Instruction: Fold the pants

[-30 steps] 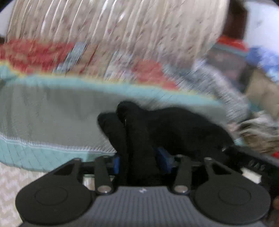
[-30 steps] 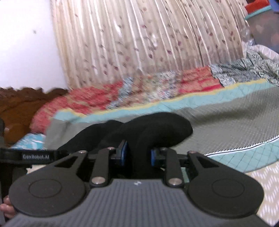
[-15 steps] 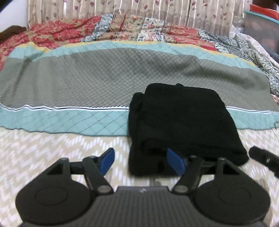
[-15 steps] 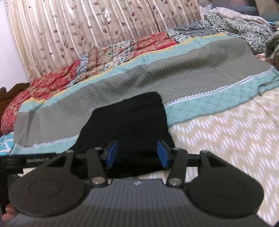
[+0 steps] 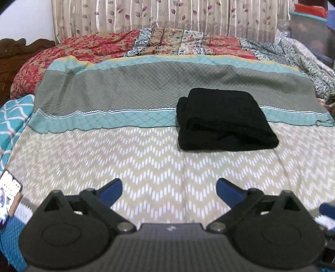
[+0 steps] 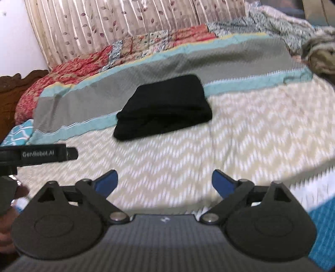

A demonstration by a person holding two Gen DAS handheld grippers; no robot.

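The black pants (image 5: 224,121) lie folded into a compact rectangle on the bed, across the border between the teal-grey blanket and the beige zigzag sheet. They also show in the right wrist view (image 6: 165,106). My left gripper (image 5: 168,191) is open and empty, well back from the pants over the zigzag sheet. My right gripper (image 6: 165,182) is open and empty too, also back from the pants. The left gripper's body (image 6: 37,154) shows at the left edge of the right wrist view.
The grey and teal blanket (image 5: 125,87) covers the far half of the bed, with a red patchwork quilt (image 5: 94,48) and curtains (image 5: 167,16) behind. A phone (image 5: 8,194) lies at the near left. Rumpled bedding (image 6: 320,54) sits at the far right.
Both grippers were shut on the pants a second ago, then opened and let them go on the bed. Both have since drawn back toward me, jaws opened wider.
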